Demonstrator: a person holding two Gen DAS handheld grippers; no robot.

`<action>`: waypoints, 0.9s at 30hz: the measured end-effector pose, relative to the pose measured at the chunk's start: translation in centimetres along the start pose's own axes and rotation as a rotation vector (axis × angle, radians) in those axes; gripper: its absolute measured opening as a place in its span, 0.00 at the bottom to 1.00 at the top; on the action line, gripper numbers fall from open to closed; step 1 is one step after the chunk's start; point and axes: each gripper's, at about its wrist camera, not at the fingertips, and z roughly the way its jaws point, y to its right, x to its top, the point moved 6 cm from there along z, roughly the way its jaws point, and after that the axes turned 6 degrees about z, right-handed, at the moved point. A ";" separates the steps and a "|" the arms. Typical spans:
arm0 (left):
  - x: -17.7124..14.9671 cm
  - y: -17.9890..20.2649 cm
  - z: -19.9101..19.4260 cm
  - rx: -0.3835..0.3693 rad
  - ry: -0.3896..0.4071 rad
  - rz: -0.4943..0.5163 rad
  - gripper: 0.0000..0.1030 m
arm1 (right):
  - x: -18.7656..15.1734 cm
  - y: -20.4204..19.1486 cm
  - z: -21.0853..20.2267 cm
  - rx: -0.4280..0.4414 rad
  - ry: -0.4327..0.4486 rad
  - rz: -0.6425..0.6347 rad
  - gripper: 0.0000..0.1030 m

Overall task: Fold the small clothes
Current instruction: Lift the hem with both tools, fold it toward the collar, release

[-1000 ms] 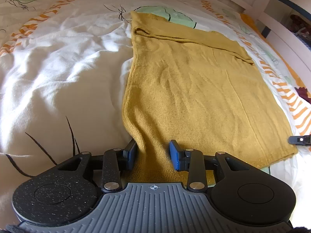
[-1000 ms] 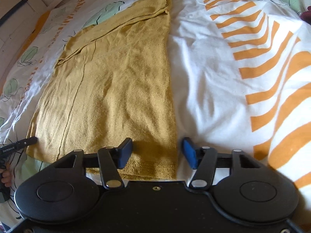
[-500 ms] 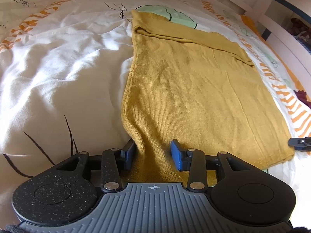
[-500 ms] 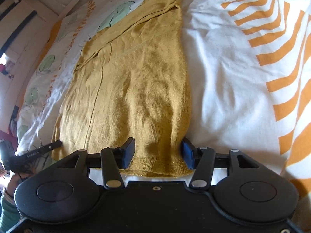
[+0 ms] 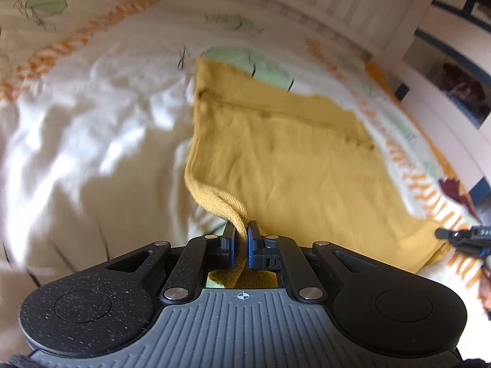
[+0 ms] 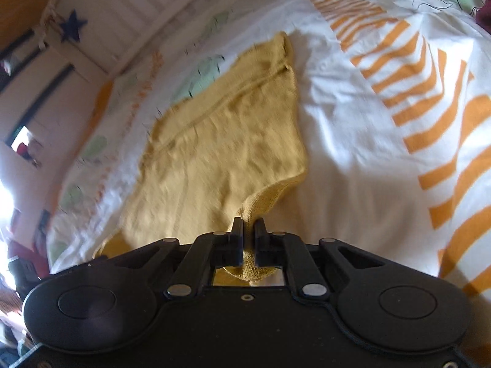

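A mustard-yellow knit garment [image 5: 291, 153] lies spread on the bed, its far end folded over in a band. My left gripper [image 5: 241, 236] is shut on the garment's near left corner, and the hem rises off the sheet into its blue pads. In the right wrist view the same garment [image 6: 221, 141] stretches away, and my right gripper [image 6: 248, 230] is shut on its near right corner, which lifts in a pinched fold. The right gripper's tip [image 5: 460, 236] shows at the right edge of the left wrist view.
The bedsheet [image 5: 92, 141] is white with orange stripes [image 6: 429, 98] and green leaf prints. A white slatted headboard [image 5: 337, 3] runs along the far side. Shelving with dark items [image 5: 460, 92] stands to the right of the bed. A dark red cloth [image 5: 454, 190] lies near the bed's right edge.
Both grippers have closed on the garment's near corners, which stood between open jaws before. The near hem has lifted off the sheet, and both views have tilted upward toward the headboard.
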 end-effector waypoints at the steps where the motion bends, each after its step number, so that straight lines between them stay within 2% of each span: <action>1: 0.7 0.3 -0.2 -0.003 0.015 0.000 0.07 | 0.4 -0.3 0.0 0.010 0.009 0.008 0.13; 8: 5.8 0.7 -0.2 -0.032 0.105 -0.038 0.06 | 3.5 -1.7 -0.2 0.053 0.065 0.048 0.13; 15: 11.3 0.0 2.0 -0.032 0.170 -0.072 0.06 | 9.1 -3.3 0.9 0.069 0.119 0.048 0.13; 21: 15.9 -0.9 5.0 -0.022 0.214 -0.094 0.06 | 14.6 -3.9 4.0 0.053 0.163 0.058 0.13; 27: 19.4 -2.5 9.2 0.004 0.218 -0.103 0.07 | 19.2 -3.6 8.4 0.012 0.184 0.082 0.13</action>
